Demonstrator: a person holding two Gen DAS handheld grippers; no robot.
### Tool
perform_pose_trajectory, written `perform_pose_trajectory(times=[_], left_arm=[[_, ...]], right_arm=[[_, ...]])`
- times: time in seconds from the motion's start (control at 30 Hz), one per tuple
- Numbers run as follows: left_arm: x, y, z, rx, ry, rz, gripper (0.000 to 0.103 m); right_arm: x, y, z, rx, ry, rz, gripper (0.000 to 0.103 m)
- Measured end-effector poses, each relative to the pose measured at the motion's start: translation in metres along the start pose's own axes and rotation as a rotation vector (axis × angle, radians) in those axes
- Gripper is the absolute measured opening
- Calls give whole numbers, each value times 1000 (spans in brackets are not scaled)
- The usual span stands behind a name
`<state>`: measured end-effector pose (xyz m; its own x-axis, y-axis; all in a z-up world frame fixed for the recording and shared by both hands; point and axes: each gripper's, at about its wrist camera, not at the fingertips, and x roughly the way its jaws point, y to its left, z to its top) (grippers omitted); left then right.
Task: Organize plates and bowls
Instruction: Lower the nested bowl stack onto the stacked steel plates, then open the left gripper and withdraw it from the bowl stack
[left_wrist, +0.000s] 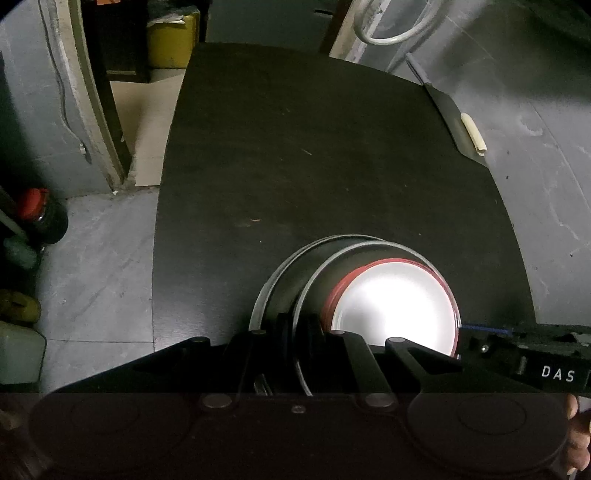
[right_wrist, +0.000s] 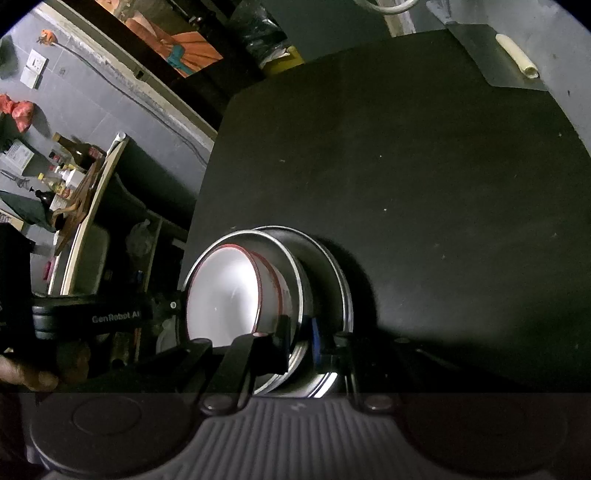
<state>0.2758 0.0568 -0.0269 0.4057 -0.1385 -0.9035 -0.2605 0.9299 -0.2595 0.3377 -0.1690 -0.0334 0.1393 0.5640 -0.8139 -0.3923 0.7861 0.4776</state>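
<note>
- Left wrist view: our left gripper is clamped on the rim of the round steel bowl, which sits at the near edge of the dark round table. Inside that bowl sits the white plate with a red rim. A second steel rim shows just outside the bowl on its left, so we judge two steel pieces are nested. Our right gripper reaches in from the bowl's right.
- Right wrist view: the right gripper is closed on the steel bowl's rim from the opposite side, with the red-rimmed plate inside the bowl.
- Beyond the bowl the table shows no other dishes, so we judge the stacking mostly done; only placing the stack seems left.
</note>
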Motion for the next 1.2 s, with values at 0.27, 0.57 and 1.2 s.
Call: perform_pose_trajectory(times=[0.27, 0.57, 1.2], left_arm=[[-1, -2, -3, -4, -13, 6, 9], [-2, -5, -5, 2, -25, 25, 10], [-18, 0, -12, -24, -93, 179, 81]], right_arm=[[-1, 1, -3, -14, -16, -22, 14], [-2, 8, -9, -33, -47, -47, 15], [-10, 14, -24, -35, -130, -147, 56]])
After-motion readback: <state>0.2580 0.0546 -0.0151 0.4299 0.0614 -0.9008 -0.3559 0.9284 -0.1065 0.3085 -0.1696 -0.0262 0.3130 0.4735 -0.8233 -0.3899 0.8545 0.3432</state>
